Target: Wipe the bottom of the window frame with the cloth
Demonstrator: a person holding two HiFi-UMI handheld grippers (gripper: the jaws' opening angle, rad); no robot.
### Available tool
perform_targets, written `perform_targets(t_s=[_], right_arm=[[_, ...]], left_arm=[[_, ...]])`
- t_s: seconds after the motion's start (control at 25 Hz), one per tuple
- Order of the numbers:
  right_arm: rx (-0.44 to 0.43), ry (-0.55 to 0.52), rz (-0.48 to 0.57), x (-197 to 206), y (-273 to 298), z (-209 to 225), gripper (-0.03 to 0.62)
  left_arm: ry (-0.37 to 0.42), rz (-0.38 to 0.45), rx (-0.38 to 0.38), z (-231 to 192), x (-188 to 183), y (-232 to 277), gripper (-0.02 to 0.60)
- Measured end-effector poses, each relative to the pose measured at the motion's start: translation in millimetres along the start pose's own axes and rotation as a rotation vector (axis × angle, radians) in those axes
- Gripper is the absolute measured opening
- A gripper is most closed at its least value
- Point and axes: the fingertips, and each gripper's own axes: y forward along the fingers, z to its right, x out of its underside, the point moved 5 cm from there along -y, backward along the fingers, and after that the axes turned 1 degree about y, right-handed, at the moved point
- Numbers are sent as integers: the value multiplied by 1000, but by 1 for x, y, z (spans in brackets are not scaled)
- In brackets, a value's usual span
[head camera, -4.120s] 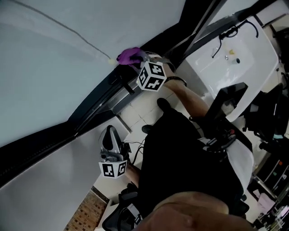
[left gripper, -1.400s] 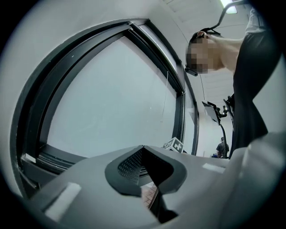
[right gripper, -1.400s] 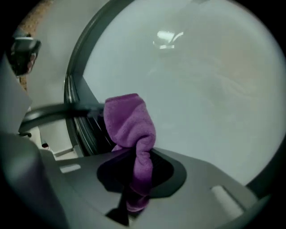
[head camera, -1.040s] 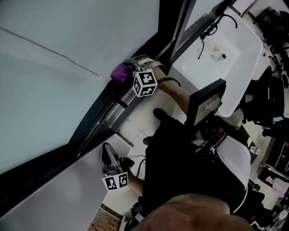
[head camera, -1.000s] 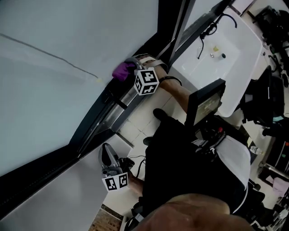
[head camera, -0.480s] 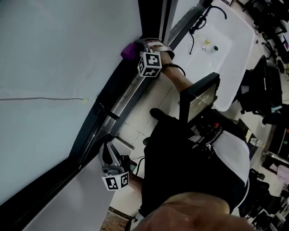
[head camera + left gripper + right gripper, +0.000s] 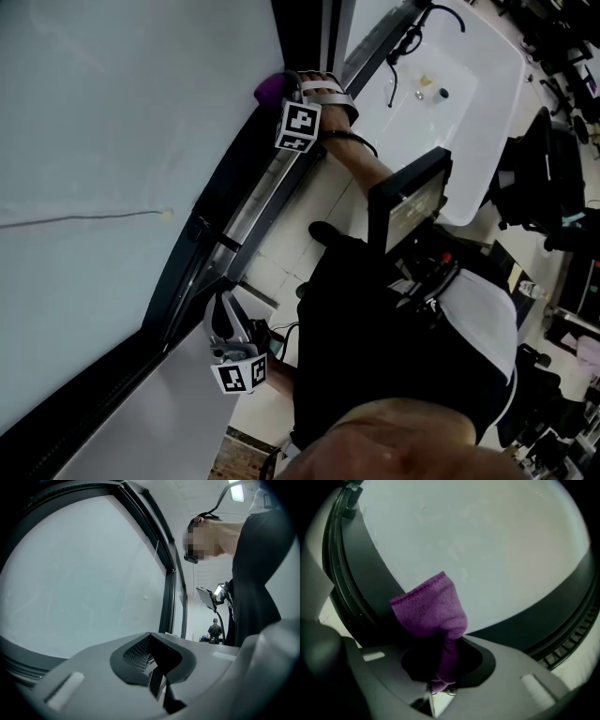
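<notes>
Here, we hold the right gripper [image 7: 286, 97] out at arm's length, its jaws clamped on a purple cloth [image 7: 270, 89] that sits on the dark bottom rail of the window frame [image 7: 234, 178], close to the upright post at the far end of the pale pane [image 7: 112, 112]. In the right gripper view, the cloth [image 7: 433, 613] rises in a bunched fold out of the right gripper [image 7: 438, 686], pinched at its lower end, its top edge standing against the dark rail and the glass behind it. Our left gripper [image 7: 230, 342] hangs low and well apart from the cloth, beside our dark-clothed body and above the tiled floor [image 7: 291, 225]. In its own view, the left gripper [image 7: 157, 686] has its jaws drawn together with nothing between them, and looks up along the glass and frame. A white basin [image 7: 469, 84] stands to the right of our outstretched forearm [image 7: 361, 159].
</notes>
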Motion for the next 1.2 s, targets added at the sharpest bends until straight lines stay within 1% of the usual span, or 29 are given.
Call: perform_targets(t_s=[0.08, 0.16, 0.2, 0.24, 0.28, 0.32, 0.36, 0.4, 0.48, 0.52, 0.56, 0.6, 0.64, 0.68, 0.72, 0.76, 0.88, 0.96, 1.04, 1.2], right_arm=[[-17, -15, -17, 6, -3, -3, 61], [-68, -21, -45, 16, -12, -9, 61], [-116, -3, -54, 22, -21, -13, 61], [-181, 37, -50, 27, -32, -18, 61], [-262, 102, -28, 31, -48, -24, 61], [-358, 186, 12, 32, -66, -32, 61], [-472, 290, 69, 31, -85, -45, 61], [-607, 414, 138, 28, -103, -63, 63], [-933, 715, 275, 16, -130, -110, 63], [-1097, 878, 325, 8, -141, -133, 63], [-1247, 1031, 358, -2, -153, -154, 63], [-1377, 1158, 380, -12, -166, -172, 63], [-1482, 1250, 394, -23, -180, -188, 63], [-1562, 1303, 407, -35, -193, -201, 63], [-1618, 1315, 424, -47, -206, -212, 63], [-1657, 1293, 445, -59, -218, -222, 63], [-1758, 1148, 535, -90, -254, -239, 63], [-1808, 1078, 600, -104, -272, -241, 63], [-1829, 1064, 661, -114, -284, -238, 63], [-1861, 1102, 752, -128, -299, -228, 63]], left_arm=[[-1, 0, 3, -1, 2, -1, 0], [-6, 0, 7, -2, 6, -2, 0], [-9, 1, 9, -3, 7, -3, 0], [-13, 2, 11, -4, 7, -5, 0], [-17, 2, 11, -4, 6, -8, 0], [-22, 4, 11, -5, 5, -12, 0], [-29, 6, 10, -5, 5, -15, 0], [-37, 10, 10, -6, 5, -18, 0], [-51, 17, 9, -10, 7, -18, 0], [-55, 20, 9, -12, 7, -16, 0], [-57, 22, 9, -14, 7, -15, 0], [-58, 23, 7, -15, 6, -15, 0], [-59, 24, 2, -16, 5, -17, 0], [-59, 26, -5, -17, 4, -21, 0], [-60, 27, -12, -18, 3, -27, 0], [-62, 29, -19, -19, 4, -34, 0], [-66, 34, -44, -25, 6, -55, 0], [-72, 44, -64, -27, 5, -64, 0], [-84, 59, -81, -27, 4, -71, 0], [-100, 69, -117, -29, 4, -80, 0]])
